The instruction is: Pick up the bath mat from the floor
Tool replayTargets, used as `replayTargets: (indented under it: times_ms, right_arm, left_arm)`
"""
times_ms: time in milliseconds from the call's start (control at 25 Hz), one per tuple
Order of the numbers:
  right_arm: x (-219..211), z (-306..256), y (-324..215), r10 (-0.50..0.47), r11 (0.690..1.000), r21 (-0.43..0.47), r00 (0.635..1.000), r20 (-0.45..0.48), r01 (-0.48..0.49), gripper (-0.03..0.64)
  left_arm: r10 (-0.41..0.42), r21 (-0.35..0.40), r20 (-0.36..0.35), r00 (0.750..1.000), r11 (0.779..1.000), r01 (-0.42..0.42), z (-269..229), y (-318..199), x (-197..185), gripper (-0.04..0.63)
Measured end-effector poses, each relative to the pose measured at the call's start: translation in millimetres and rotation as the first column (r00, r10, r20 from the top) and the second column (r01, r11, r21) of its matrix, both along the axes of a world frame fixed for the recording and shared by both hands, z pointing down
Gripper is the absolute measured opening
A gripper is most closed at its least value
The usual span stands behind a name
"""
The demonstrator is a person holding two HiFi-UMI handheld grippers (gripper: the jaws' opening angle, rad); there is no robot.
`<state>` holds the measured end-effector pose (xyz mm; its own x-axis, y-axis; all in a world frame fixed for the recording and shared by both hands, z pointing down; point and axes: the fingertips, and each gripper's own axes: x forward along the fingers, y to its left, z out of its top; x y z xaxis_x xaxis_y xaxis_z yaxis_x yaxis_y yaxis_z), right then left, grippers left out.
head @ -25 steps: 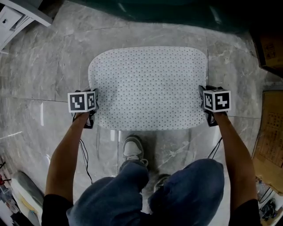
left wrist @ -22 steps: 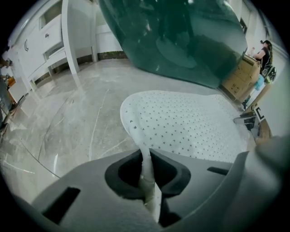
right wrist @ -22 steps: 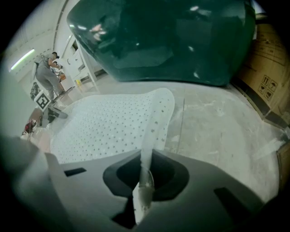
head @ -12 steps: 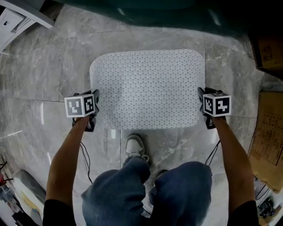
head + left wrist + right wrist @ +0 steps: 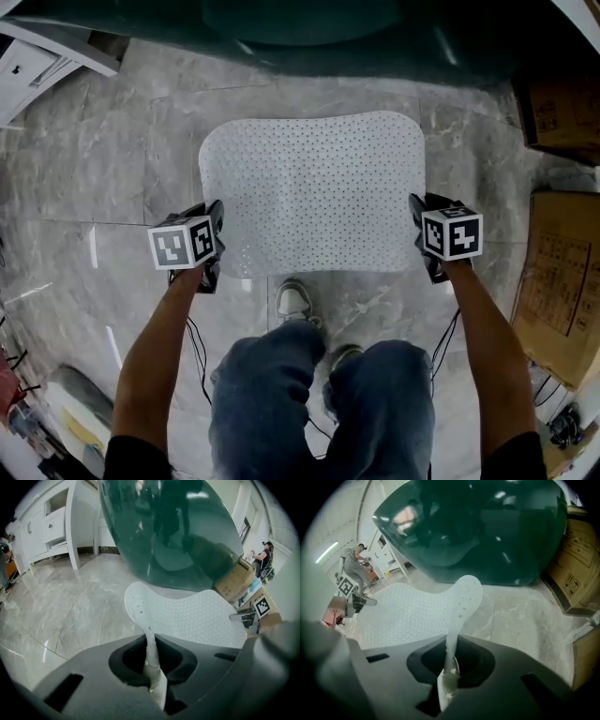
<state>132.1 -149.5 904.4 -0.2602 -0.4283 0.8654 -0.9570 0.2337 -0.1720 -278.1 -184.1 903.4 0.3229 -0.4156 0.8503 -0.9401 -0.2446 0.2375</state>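
Mat [image 5: 314,192] hangs stretched between the claws, apparently off the floor. The left claw [image 5: 213,246] and right claw [image 5: 419,236] each pinch a side edge, jaws nearly closed. It looks thin, light and floppy, so it will probably sag.

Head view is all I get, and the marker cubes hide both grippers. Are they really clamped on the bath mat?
Observer: Yes for the left gripper: the left gripper view shows it shut on the bath mat, the edge pinched between the jaws.
Operator: And the right?
Observer: The right gripper is shut on the opposite edge; the mat's corner curls upward beyond it.
Operator: Anybody around?
Observer: A person shows in the background, past the cardboard boxes.
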Motion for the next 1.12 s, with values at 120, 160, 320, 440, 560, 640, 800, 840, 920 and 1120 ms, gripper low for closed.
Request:
replayTargets:
  times_ms: [120,160,320,440,560,640,800,840,920,1120]
  right_arm:
    - [-3.3,-33.9,-4.5,-0.001,1.000,0.011,1.000,0.005,0.001,0.025]
    - [-3.8,-46.7,-6.1,0.002,1.000,0.017,1.000,0.006,-0.002,0.025]
    - [-7.3,-102.9,-8.7,0.023,0.999,0.039,1.000,0.014,-0.024,0.025]
    - [-8.8,-146.8,-14.1,0.029,0.998,0.055,0.999,0.018,-0.030,0.025]
    - [-8.1,-190.0,-18.2,0.031,0.997,0.075,0.999,0.021,-0.032,0.025]
    - [-5.9,-218.0,-19.3,0.032,0.995,0.089,0.999,0.026,-0.035,0.025]
    - [-4.1,-274.4,-20.8,0.038,0.993,0.112,0.999,0.038,-0.042,0.025]
    - [-3.6,-288.4,-21.2,0.036,0.992,0.116,0.999,0.038,-0.041,0.025]
    - [-1.0,-315.6,-21.0,0.032,0.992,0.123,0.999,0.036,-0.036,0.025]
    - [9.2,-382.8,-15.8,0.051,0.988,0.143,0.997,0.050,-0.057,0.025]
  left_arm:
    - [0.016,0.006,-0.002,1.000,1.000,-0.016,-34.7,-6.3,3.4,0.028]
    - [0.021,0.010,-0.003,1.000,1.000,-0.021,-48.0,-8.6,4.1,0.028]
    - [0.034,0.025,-0.004,0.999,0.999,-0.034,-106.0,-15.5,4.6,0.028]
    - [0.040,0.044,0.000,0.999,0.998,-0.040,-152.4,-23.3,5.1,0.028]
    - [0.038,0.066,-0.002,0.999,0.997,-0.038,-197.9,-28.2,7.4,0.028]
    - [0.026,0.078,-0.002,1.000,0.997,-0.026,-226.7,-28.2,9.2,0.028]
    - [-0.009,0.100,-0.007,1.000,0.995,0.009,-282.0,-27.0,9.8,0.028]
    - [-0.014,0.105,-0.008,1.000,0.994,0.015,-295.4,-26.5,10.5,0.028]
    - [-0.022,0.111,-0.014,1.000,0.994,0.023,-322.1,-24.2,13.3,0.028]
    - [-0.039,0.128,-0.032,0.999,0.991,0.042,-387.0,-19.1,18.1,0.029]
